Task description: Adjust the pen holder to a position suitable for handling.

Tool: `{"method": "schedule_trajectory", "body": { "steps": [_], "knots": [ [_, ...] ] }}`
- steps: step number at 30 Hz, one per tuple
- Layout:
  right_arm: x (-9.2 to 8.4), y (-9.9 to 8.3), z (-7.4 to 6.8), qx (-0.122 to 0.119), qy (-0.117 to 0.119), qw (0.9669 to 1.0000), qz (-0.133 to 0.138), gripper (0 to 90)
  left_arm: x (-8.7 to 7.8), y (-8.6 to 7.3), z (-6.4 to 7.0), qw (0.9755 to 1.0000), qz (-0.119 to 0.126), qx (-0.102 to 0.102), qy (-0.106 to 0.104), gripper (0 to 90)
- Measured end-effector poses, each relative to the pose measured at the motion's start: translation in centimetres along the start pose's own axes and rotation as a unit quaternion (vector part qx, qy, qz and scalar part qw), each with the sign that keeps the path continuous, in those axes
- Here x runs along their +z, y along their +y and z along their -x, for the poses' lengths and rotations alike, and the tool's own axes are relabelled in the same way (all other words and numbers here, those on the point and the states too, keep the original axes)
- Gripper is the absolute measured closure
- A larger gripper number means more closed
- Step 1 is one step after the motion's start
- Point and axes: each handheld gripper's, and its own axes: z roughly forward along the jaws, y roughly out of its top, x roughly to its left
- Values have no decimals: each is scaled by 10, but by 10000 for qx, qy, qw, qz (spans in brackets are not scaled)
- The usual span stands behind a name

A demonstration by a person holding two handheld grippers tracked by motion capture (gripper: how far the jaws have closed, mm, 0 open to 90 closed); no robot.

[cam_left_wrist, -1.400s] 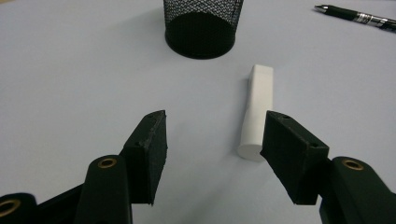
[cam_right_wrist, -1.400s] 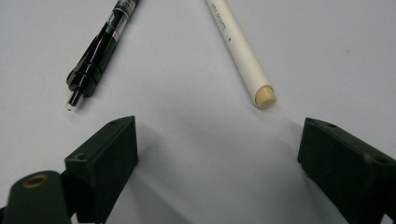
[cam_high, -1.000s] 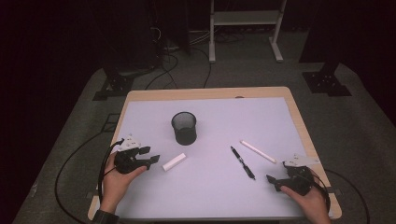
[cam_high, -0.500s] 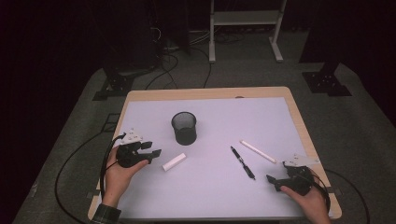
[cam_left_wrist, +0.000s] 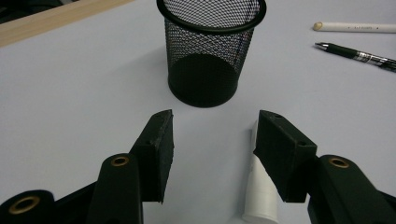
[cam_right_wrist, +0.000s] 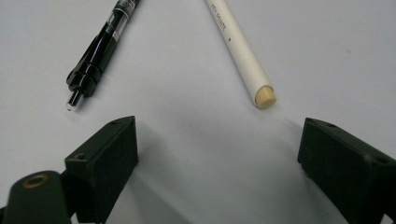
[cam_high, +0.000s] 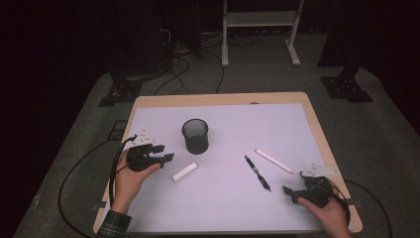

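Note:
My left gripper [cam_high: 167,158] hovers at the table's left, open, with nothing between its pads [cam_left_wrist: 212,135]. A short white tube [cam_high: 184,172] lies just to its right, partly under one jaw [cam_left_wrist: 259,196]. Beyond it stands an upright black mesh cup [cam_high: 195,136] [cam_left_wrist: 210,51]. A black pen [cam_high: 257,172] [cam_right_wrist: 100,51] and a long white stick [cam_high: 273,160] [cam_right_wrist: 240,51] lie right of centre. My right gripper [cam_high: 288,191] rests near the front right corner, open wide [cam_right_wrist: 217,154], short of both.
A pale mat [cam_high: 233,208] covers the wooden table [cam_high: 218,99]. Cables [cam_high: 79,173] trail over the floor at the left. A white stand [cam_high: 257,20] and dark equipment legs [cam_high: 124,91] are behind the table.
My left hand has carried its gripper a little up and away from the front edge, toward the cup. The right hand has kept still.

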Motion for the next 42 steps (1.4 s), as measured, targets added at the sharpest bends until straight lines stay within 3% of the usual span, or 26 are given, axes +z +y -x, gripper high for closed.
{"method": "schedule_trajectory", "body": {
  "steps": [29,34,42],
  "knots": [
    [0,0,0,-6,0,10000,-4,111,16,39,-6,9999,106,13,-11,482],
    [0,0,0,-4,1,10000,-6,111,23,42,-6,10000,-34,56,7,484],
    [0,0,0,0,1,10000,1,111,31,56,-7,10000,-18,83,-35,491]
  ]
}}
